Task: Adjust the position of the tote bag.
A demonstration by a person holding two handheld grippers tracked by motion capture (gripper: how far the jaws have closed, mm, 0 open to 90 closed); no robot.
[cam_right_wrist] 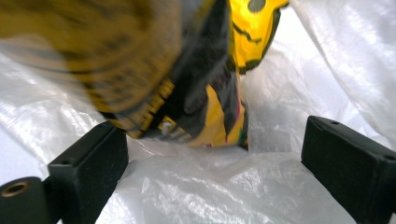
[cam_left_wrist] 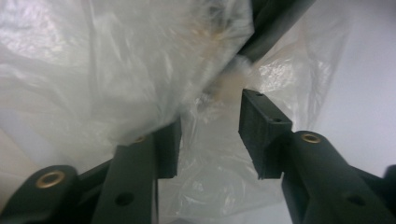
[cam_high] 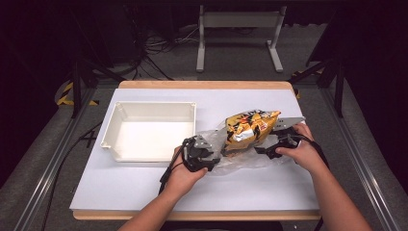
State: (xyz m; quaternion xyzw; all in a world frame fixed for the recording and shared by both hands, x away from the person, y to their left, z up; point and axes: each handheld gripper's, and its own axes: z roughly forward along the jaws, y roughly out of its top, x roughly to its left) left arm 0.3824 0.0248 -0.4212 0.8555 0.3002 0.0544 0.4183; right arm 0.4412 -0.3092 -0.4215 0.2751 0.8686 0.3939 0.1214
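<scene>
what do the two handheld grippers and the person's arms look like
Both are black two-jaw tools. The left gripper carries a grey three-cornered plate on top and trails a black cable beside the wrist; its jaws end in flat, rectangular black pads with small holes and brass-coloured rivets at the pivots. The right gripper has a similar plate and cable. Both forearms are bare, no sleeves visible.

a lab-like recording space — bare white table (cam_high: 144, 187) inside metal rails (cam_high: 53, 168), loose cables (cam_high: 154, 43) on grey floor.

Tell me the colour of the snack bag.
Yellow-orange with black and red print; the snack bag shows best in the high view.
</scene>
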